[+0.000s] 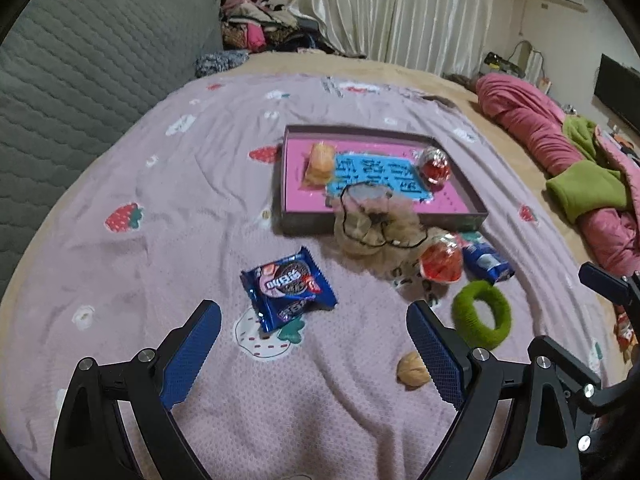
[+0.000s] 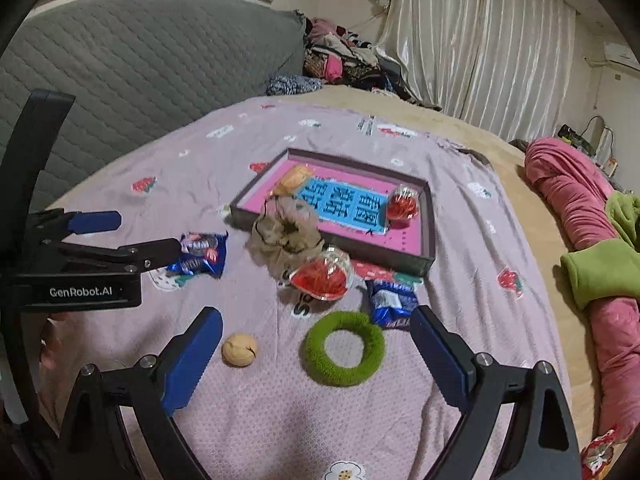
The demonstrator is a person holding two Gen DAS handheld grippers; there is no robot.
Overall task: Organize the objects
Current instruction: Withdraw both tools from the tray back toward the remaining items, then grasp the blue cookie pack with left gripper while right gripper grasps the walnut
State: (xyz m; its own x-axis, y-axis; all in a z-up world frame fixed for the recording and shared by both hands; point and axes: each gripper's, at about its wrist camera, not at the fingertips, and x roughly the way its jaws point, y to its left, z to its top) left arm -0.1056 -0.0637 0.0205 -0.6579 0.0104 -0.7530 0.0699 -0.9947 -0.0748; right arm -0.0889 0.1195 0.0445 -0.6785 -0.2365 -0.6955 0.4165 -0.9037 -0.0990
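A shallow dark tray (image 1: 474,194) (image 2: 429,216) with a pink and blue floor lies on the bed, holding a wrapped bun (image 1: 319,164) and a red-filled clear packet (image 1: 435,168). In front of it lie a tan fluffy scrunchie (image 1: 374,228) (image 2: 286,236), another red packet (image 1: 440,262) (image 2: 322,276), a blue cookie pack (image 1: 288,286) (image 2: 200,254), a second blue pack (image 1: 486,260) (image 2: 390,300), a green ring scrunchie (image 1: 482,314) (image 2: 344,348) and a walnut (image 1: 412,370) (image 2: 239,350). My left gripper (image 1: 314,320) (image 2: 140,236) is open and empty before the cookie pack. My right gripper (image 2: 316,328) is open and empty around the green ring.
A pink strawberry-print blanket (image 1: 160,208) covers the bed. A grey quilted headboard (image 1: 80,64) stands at the left. Pink and green clothes (image 1: 568,152) (image 2: 592,240) are piled at the right edge. Curtains hang behind.
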